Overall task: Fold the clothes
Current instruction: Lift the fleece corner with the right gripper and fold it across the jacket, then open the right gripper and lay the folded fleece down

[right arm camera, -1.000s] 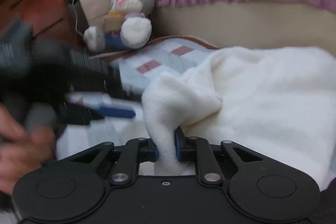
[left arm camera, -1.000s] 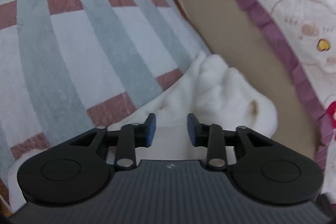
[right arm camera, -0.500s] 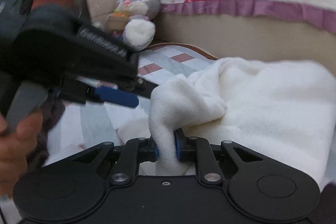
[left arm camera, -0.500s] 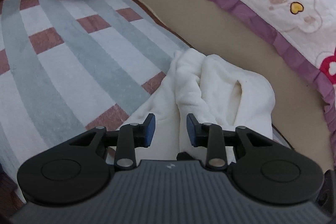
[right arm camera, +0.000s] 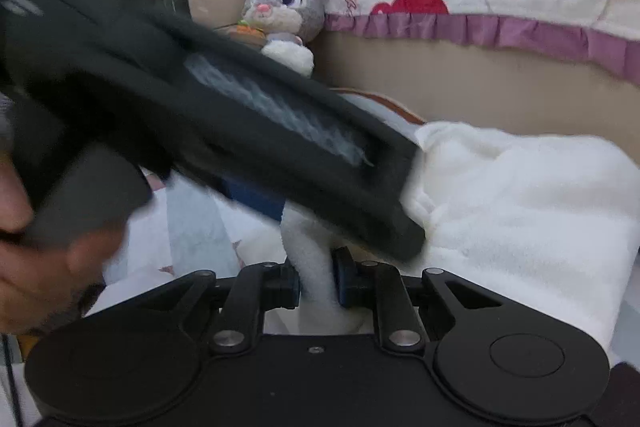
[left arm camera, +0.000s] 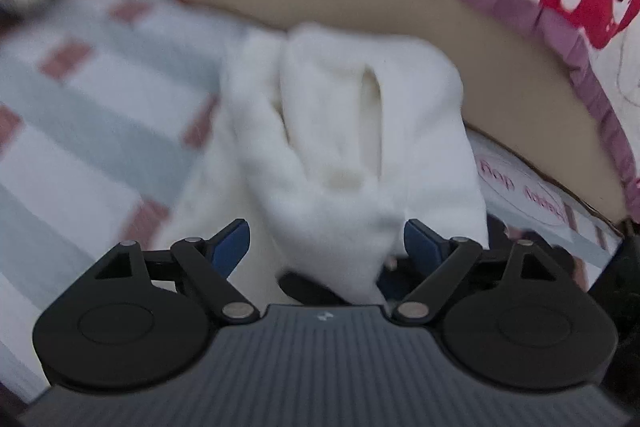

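1. The right claw (right arm camera: 316,285) is clenching a fold of the white fleece garment (right arm camera: 520,211).
2. The left claw (left arm camera: 326,243) has just been opening; it is standing released, garment (left arm camera: 344,147) hanging between its pads untouched.
3. The garment is lying on the striped rug (left arm camera: 80,131).

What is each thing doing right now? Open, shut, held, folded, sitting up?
Left gripper: fingers open, just spread wide, fleece between them but not pinched.
Right gripper: shut on a bunched fold of fleece.
White fleece garment: rumpled, partly folded, lying on the striped rug.
Bunny toy: sitting upright.
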`<state>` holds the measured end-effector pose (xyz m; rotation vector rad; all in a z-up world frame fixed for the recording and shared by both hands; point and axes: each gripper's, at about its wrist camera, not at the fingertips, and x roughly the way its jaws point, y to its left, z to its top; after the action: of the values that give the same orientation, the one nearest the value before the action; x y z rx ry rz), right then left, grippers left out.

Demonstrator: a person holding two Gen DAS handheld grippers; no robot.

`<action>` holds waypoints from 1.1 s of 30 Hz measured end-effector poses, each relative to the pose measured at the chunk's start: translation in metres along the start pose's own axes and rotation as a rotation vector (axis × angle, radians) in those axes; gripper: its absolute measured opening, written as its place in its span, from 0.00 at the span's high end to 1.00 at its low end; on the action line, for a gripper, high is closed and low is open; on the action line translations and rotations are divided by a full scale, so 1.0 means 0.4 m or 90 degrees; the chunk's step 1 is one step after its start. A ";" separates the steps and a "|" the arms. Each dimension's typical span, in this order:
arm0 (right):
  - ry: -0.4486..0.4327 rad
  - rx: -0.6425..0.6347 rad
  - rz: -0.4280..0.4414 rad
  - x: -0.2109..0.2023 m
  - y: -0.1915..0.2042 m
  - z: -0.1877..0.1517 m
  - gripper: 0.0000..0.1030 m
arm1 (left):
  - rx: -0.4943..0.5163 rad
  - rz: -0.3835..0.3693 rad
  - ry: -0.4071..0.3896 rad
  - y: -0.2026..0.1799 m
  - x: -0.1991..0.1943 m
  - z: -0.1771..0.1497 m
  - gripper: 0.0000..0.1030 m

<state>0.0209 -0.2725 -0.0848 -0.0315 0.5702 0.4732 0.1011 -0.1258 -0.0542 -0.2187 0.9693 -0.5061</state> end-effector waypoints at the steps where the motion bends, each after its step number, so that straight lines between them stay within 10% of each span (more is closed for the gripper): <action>1: -0.005 -0.004 -0.002 -0.004 0.003 0.002 0.80 | -0.011 -0.008 -0.007 0.004 0.004 -0.002 0.17; 3: -0.001 -0.007 -0.003 -0.009 0.002 -0.001 0.79 | -0.024 -0.001 -0.027 0.014 0.012 -0.003 0.31; 4: 0.005 -0.008 -0.004 -0.012 0.000 -0.004 0.77 | -0.033 0.014 -0.033 0.022 0.015 -0.003 0.62; 7: 0.041 -0.001 0.018 -0.069 0.002 -0.006 0.72 | -0.059 0.059 -0.051 0.045 0.024 -0.003 0.68; 13: -0.005 0.134 -0.043 -0.321 -0.089 -0.022 0.61 | 0.163 0.223 -0.182 -0.106 -0.028 -0.026 0.71; 18: -0.023 0.296 -0.065 -0.340 -0.209 -0.078 0.61 | 0.041 0.173 -0.177 -0.045 -0.077 -0.016 0.71; 22: 0.007 0.291 -0.106 -0.268 -0.220 -0.093 0.60 | -0.106 0.242 -0.132 0.113 -0.039 -0.038 0.59; 24: 0.035 0.281 -0.112 -0.239 -0.208 -0.108 0.60 | -0.063 0.284 -0.138 0.113 -0.060 -0.052 0.43; 27: 0.047 0.256 -0.131 -0.233 -0.188 -0.107 0.60 | 0.039 0.332 -0.147 0.052 -0.096 -0.056 0.45; 33: 0.005 0.278 -0.140 -0.255 -0.191 -0.105 0.60 | 0.064 0.173 -0.213 -0.011 -0.135 -0.020 0.46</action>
<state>-0.0422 -0.3903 -0.0744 0.3174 0.6596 0.1275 0.0683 -0.1022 -0.0175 -0.0753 0.6328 -0.2559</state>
